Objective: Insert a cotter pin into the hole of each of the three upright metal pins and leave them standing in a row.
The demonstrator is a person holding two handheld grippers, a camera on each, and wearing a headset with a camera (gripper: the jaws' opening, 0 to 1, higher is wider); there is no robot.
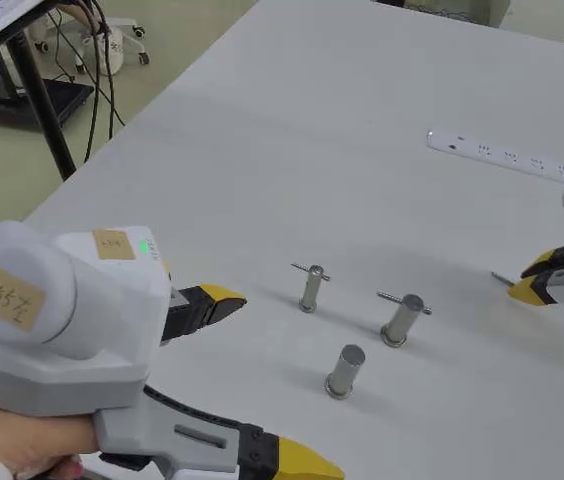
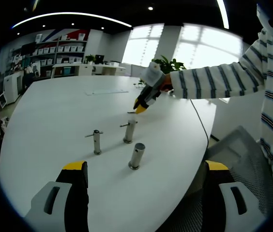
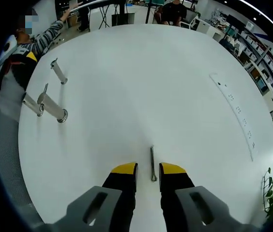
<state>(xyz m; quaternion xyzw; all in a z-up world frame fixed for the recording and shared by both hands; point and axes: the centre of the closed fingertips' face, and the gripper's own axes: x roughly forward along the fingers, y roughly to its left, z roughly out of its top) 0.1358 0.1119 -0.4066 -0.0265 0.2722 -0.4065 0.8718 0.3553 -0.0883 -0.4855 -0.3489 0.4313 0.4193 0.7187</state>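
left tongs (image 2: 146, 168): wide apart with nothing in them, hanging over the near edge of the white tabletop (image 1: 362, 150) and aimed at the three metal pins

right tongs (image 1: 530, 280): off to the right, tips nearly together. A loose cotter pin (image 3: 153, 164) sits in the narrow gap and pokes out past the tips. The right gripper view shows a sliver of white on both sides of it, so honestly I can't tell if it's pinched or just sitting there.

back-left pin (image 1: 310, 290): short silver cylinder with a wider foot, standing upright, with a thin cotter pin (image 1: 310, 270) across its top

right pin (image 1: 402, 320): same look, upright, just beside the back-left one. It also has a cotter pin (image 1: 402, 298) through the top, with the ends sticking out both sides.

front pin (image 1: 345, 370): upright, bare flat top, nearer the person and roughly between the other two, so the three make more of a triangle than a line

power strip (image 1: 502, 155): long and white, flat on the far right of the tabletop, well apart from the pins

sleeve (image 2: 214, 82): striped, running back from the right tongs in the left gripper view
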